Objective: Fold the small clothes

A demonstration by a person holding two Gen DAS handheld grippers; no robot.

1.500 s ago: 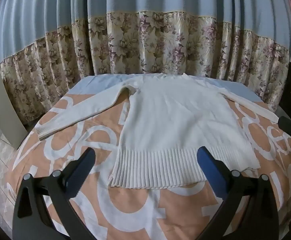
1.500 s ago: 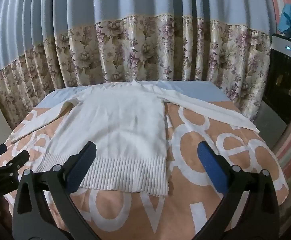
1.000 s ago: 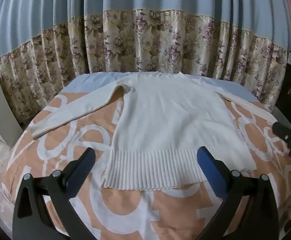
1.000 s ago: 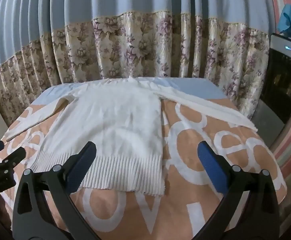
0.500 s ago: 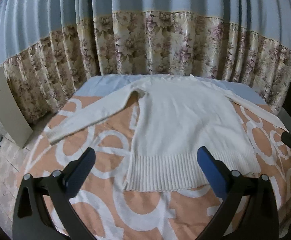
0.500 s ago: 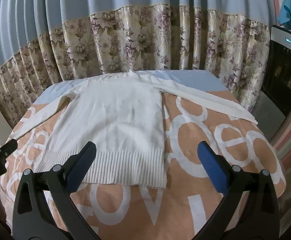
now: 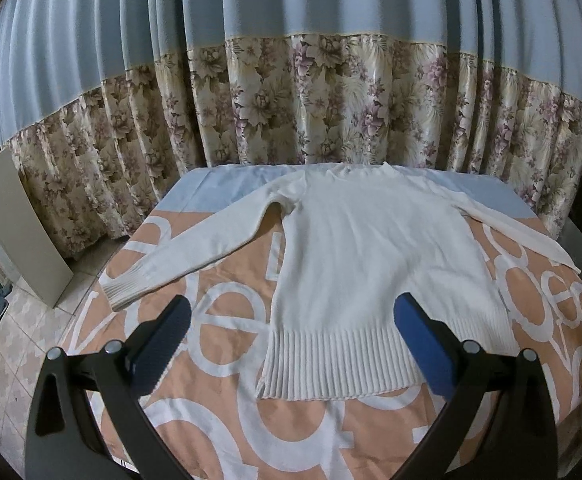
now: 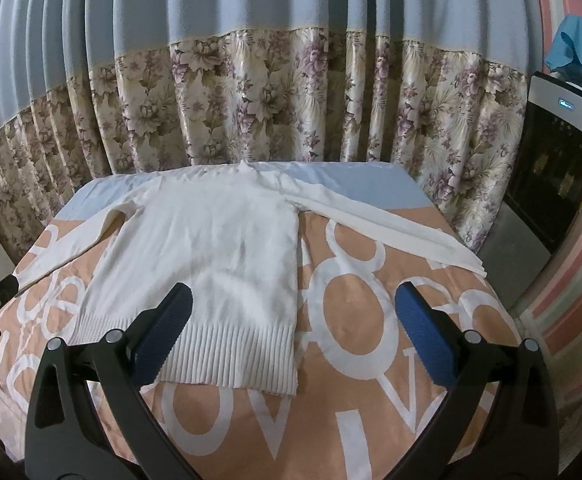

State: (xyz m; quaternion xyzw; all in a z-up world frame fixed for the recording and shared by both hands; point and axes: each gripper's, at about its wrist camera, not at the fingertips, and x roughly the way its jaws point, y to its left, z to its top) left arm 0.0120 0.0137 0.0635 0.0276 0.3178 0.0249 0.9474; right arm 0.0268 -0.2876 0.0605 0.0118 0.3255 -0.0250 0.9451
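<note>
Sweater (image 7: 371, 264) lies flat and face-up on the bed (image 7: 219, 412), hem toward the cameras, both sleeves spread out. At left, the left sleeve (image 7: 195, 256) now sits nearer the middle of the left wrist view than a moment ago, so the left gripper (image 7: 291, 336) has swung toward it; its jaws are wide apart, holding nothing. At right, the right gripper (image 8: 291, 332) hangs over the hem corner much as before, jaws also apart and empty, right sleeve (image 8: 387, 228) beyond. No fold is begun; a sleeve looks likely first.
</note>
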